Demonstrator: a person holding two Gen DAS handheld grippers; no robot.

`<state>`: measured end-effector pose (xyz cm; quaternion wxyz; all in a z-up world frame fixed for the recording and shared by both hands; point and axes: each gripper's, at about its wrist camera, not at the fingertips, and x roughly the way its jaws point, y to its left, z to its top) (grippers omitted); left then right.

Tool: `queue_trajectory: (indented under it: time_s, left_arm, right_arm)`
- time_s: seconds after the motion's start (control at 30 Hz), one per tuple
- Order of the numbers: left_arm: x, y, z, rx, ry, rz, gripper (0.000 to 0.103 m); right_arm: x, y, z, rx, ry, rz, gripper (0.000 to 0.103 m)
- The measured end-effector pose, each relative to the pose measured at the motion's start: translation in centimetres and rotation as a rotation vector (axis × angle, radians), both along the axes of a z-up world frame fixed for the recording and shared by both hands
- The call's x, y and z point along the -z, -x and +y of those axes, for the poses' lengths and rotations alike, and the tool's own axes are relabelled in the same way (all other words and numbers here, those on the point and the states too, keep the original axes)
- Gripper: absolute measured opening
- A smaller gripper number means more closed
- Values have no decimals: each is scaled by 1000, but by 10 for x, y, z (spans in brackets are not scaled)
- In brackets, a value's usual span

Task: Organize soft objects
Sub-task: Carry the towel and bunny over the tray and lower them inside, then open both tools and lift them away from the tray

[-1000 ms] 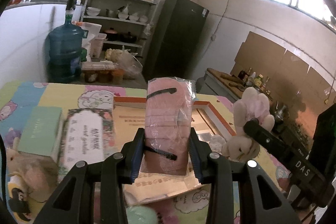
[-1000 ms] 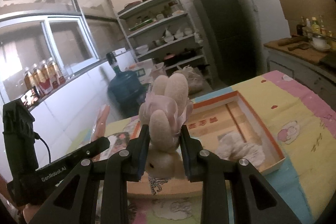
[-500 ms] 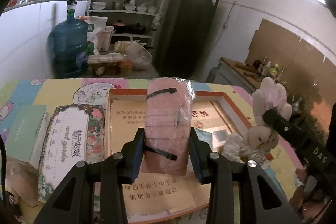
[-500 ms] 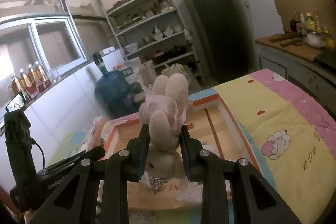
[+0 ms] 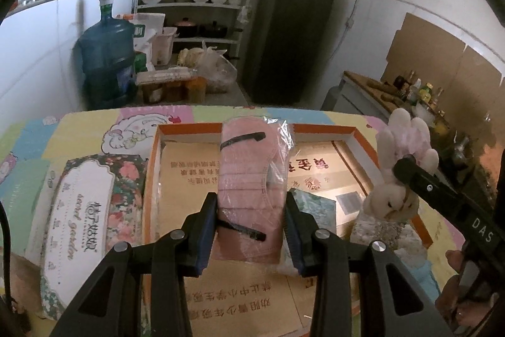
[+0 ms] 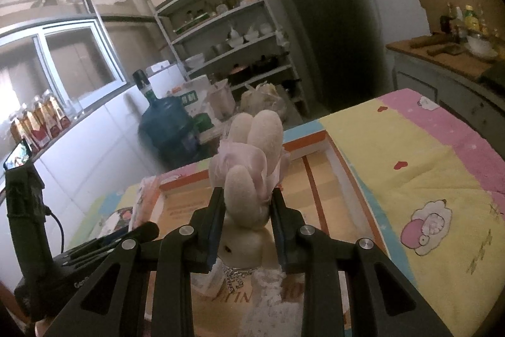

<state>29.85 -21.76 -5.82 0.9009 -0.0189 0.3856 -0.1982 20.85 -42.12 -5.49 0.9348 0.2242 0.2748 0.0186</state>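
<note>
Pink masks in a plastic packet [image 5: 251, 179] are sitting clamped in the left gripper [image 5: 251, 229] over the orange-rimmed box [image 5: 356, 133]; the right gripper [image 6: 245, 220] is pinching a plush rabbit [image 6: 249, 179], seemingly head-down.

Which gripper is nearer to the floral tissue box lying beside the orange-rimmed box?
Left. The left gripper, holding the pink mask pack, is just right of the floral tissue box; the right gripper, holding the plush bunny, is at the far side.

"secret garden" on floral box [image 5: 75, 229], "DAS" on right gripper [image 5: 402, 166] (its black body)
</note>
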Motion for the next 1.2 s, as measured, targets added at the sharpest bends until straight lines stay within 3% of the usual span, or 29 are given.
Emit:
queue_trajectory:
  time_s: [0.43, 0.77, 0.83, 0.97, 1.2]
  left_arm:
    - [25, -13, -12, 12, -48, 76, 40]
    - [30, -18, -8, 26, 3, 125, 42]
    - [29, -17, -8, 27, 10, 120, 45]
    - [24, -13, -6, 35, 26, 99, 65]
    - [17, -7, -2, 48, 51, 76, 72]
  right_arm:
    - [26, -27, 1, -43, -22, 100, 29]
    - [37, -32, 3, -54, -26, 140, 32]
    - [36, -31, 3, -49, -31, 138, 33]
    - [36, -28, 1, -37, -39, 135, 38]
    - [31, -21, 0, -19, -45, 115, 54]
